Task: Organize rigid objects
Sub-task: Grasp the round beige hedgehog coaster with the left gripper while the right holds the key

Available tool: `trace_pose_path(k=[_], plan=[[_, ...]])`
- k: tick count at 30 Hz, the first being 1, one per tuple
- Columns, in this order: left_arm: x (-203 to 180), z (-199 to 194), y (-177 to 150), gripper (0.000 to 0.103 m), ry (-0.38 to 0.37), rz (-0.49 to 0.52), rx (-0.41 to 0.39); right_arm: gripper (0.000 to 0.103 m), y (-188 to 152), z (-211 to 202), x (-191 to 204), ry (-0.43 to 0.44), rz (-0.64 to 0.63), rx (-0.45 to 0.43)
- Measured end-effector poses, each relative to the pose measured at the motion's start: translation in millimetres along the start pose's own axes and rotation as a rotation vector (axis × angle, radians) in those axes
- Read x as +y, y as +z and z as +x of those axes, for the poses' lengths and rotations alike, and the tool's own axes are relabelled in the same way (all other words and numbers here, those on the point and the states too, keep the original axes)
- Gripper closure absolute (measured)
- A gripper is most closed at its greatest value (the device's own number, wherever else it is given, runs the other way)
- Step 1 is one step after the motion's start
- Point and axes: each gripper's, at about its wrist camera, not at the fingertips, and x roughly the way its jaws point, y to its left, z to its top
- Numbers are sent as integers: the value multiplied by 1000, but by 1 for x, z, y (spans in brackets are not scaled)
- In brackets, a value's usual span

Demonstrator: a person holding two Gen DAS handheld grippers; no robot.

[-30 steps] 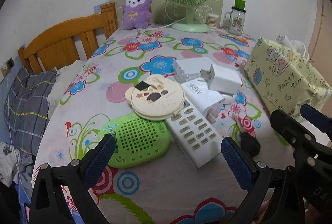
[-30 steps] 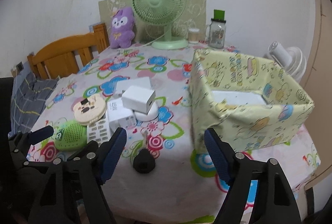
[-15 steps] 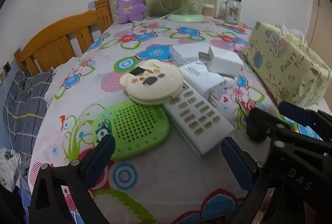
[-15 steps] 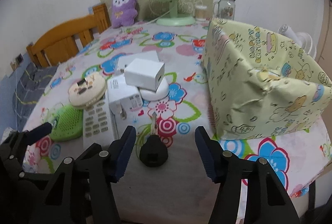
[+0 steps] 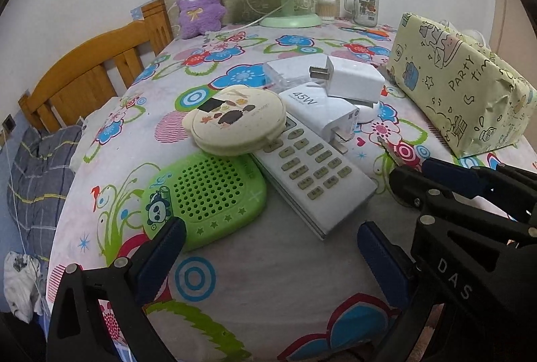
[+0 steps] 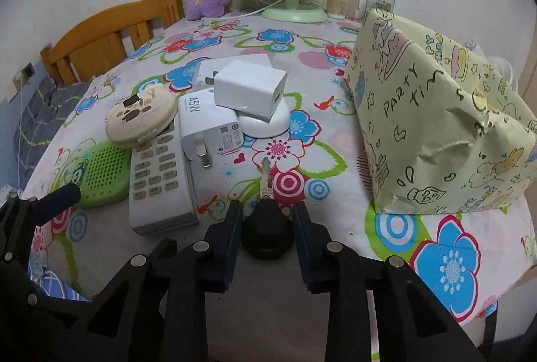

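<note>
While my right claw (image 6: pixel 266 229) sits low over the near edge of the table (image 6: pixel 268 288), its two blue pads flank the black head of a key (image 6: pixel 267 233), one on each side; they look to be touching it or just short of it, and I cannot tell which. The key's metal blade points away from me across the flowered cloth. My left claw (image 5: pixel 268 248) hangs spread wide, with nothing between its fingers, just in front of the green speaker (image 5: pixel 206 194) and the white remote (image 5: pixel 313 175). A round cream case (image 5: pixel 236 123) rests partly on the remote and the speaker. Beyond the remote lie two white chargers (image 6: pixel 209 127), the farther one propped on a white disc (image 6: pixel 268 123). To my right stands a yellow paper-wrapped box (image 6: pixel 439 134), well apart from the key.
</note>
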Motion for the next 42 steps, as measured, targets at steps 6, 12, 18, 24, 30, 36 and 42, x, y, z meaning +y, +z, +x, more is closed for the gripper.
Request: trace_pose_path(k=[6,12,18,24,30,36,42], plan=[[10,-1,7,0,-18,-43,-13,70,7,-5,-3,-20,11,-27],[12,-6,18,0,-45,-52,-42,70,19,-12,-4,-19,26,-53],[22,-1,33,0,-46,-53,-50,70,30,-15,-7,-31,58,-77],[35,14,48,0,-25,-50,-43,70,39,-13,-7,-55,74,-89],[55,28,63,0,-62,-133,-43,70,47,-2,-5,-70,75,-66],[63,40,70,0,-76,-182,-29,70,52,7,-6,-86,84,-57],[48,45,72,0,-66,-102,-24,70,54,17,-10,-91,100,-39]])
